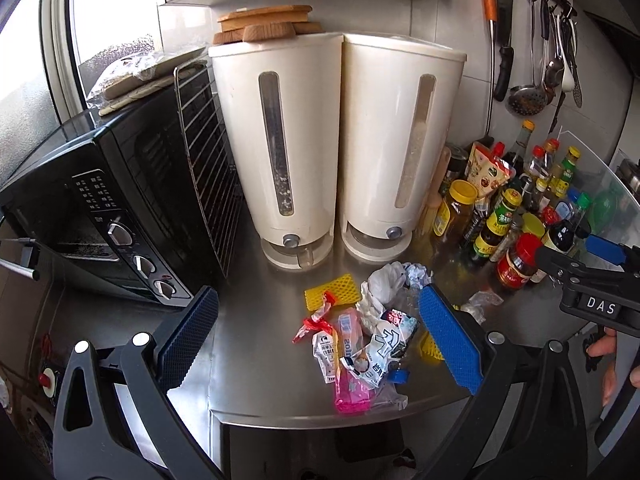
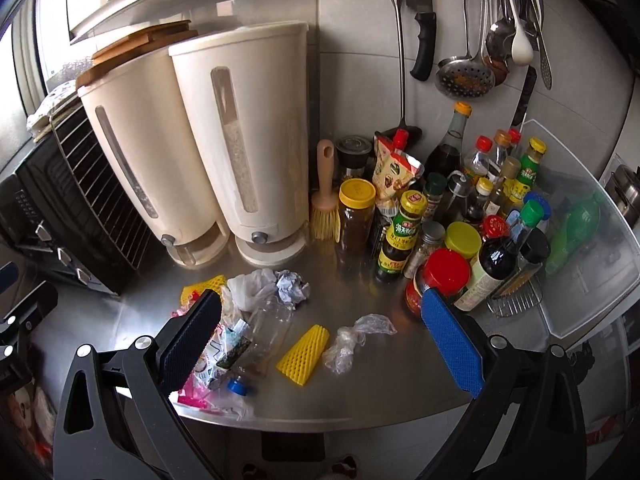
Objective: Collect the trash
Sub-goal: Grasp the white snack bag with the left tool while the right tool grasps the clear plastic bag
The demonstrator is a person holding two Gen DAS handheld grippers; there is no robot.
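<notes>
Both claws, left claw [image 1: 318, 338] and right claw [image 2: 320, 336], gape empty over crumpled, colourful trash [image 1: 360, 336]

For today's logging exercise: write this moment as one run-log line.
left gripper: open, over wrappers | right gripper: open, over yellow foam net | nothing held

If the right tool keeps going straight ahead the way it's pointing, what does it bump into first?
Probably the yellow foam net or the crumpled clear plastic bag beside it. Both lie on the steel counter between the right tool's open fingers. Depth is hard to judge here.
</notes>
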